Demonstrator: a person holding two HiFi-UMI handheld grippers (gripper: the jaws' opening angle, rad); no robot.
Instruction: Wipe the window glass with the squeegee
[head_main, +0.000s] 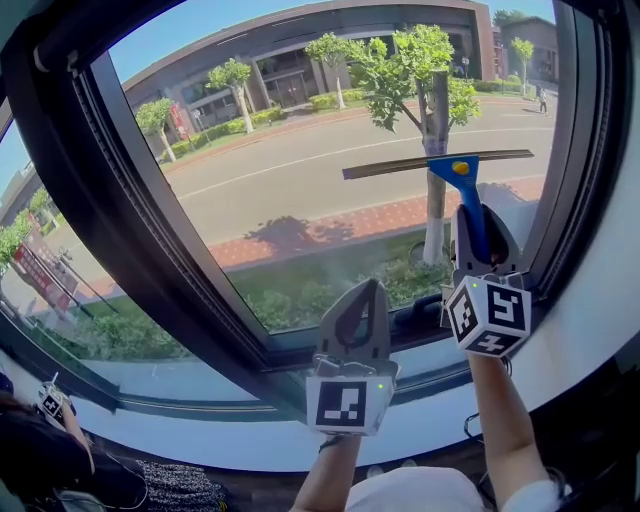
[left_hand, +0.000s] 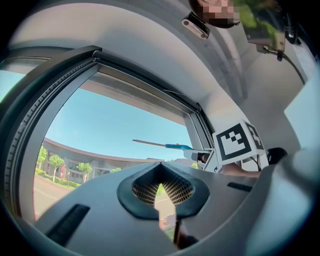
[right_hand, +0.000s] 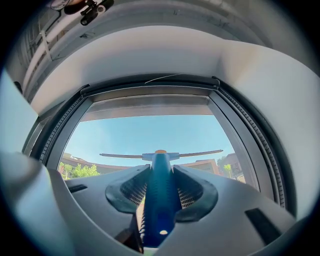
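Squeegee (head_main: 462, 182) is up at the right half of the window glass (head_main: 300, 170), held by its blue handle. Far left of its blade the dark window frame (head_main: 140, 220) slants down toward the white sill (head_main: 240, 445) that runs below the tool.

Next comes the left gripper (head_main: 373, 288), lower than the blade and just left of the handle. Its jaws are drawn together at the tips with nothing between them (its own view shows only street through the small gap behind the tips). It points up at the pane, apart from the squeegee.

The right gripper (head_main: 482, 228) is clamped narrowly on the lower part of the handle. In its own view the pads (right_hand: 192, 192) press on both sides, and the handle runs straight out from the jaws to the crossbar blade. The blade lies nearly level, its right end a little higher, and it crosses the trunk of a tree (head_main: 434, 120) outside. Whether the rubber edge touches the glass cannot be told. Just past the blade's right end stands the frame's right upright (head_main: 572, 150).
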